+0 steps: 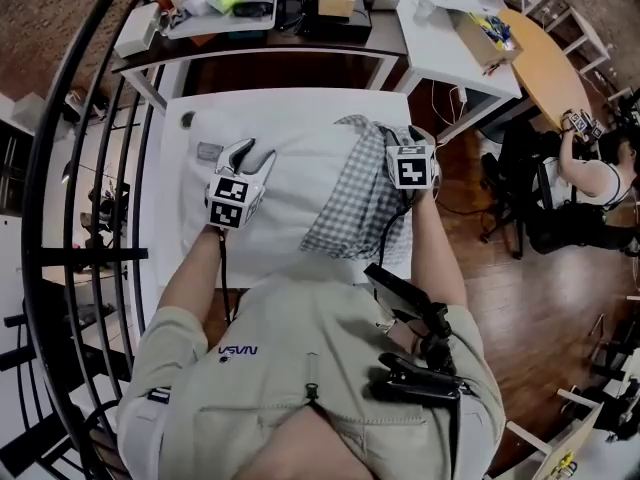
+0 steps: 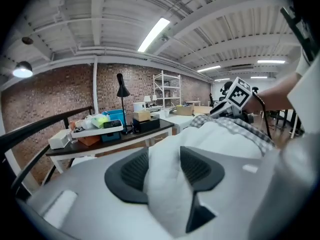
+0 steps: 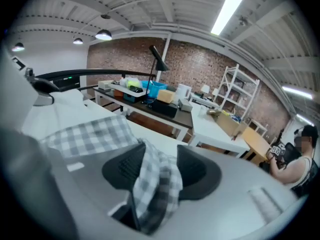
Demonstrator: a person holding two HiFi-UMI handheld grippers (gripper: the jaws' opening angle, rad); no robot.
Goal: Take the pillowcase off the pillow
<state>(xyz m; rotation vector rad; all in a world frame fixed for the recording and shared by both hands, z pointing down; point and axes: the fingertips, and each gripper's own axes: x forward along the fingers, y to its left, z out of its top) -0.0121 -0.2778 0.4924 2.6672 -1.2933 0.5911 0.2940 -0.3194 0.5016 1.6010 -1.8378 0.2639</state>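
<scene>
A white pillow lies on the white table. A grey checked pillowcase covers only its right end, bunched up. My left gripper rests on the bare left part of the pillow with its jaws spread. In the left gripper view a fold of white pillow bulges between the pads of the left gripper. My right gripper sits at the pillowcase's far right edge. In the right gripper view, loose checked pillowcase hangs between the parted pads of the right gripper.
A dark desk crowded with boxes and trays stands behind the table, a white desk beside it. A black railing curves along the left. A person sits at the far right. Two small items lie near the table's left edge.
</scene>
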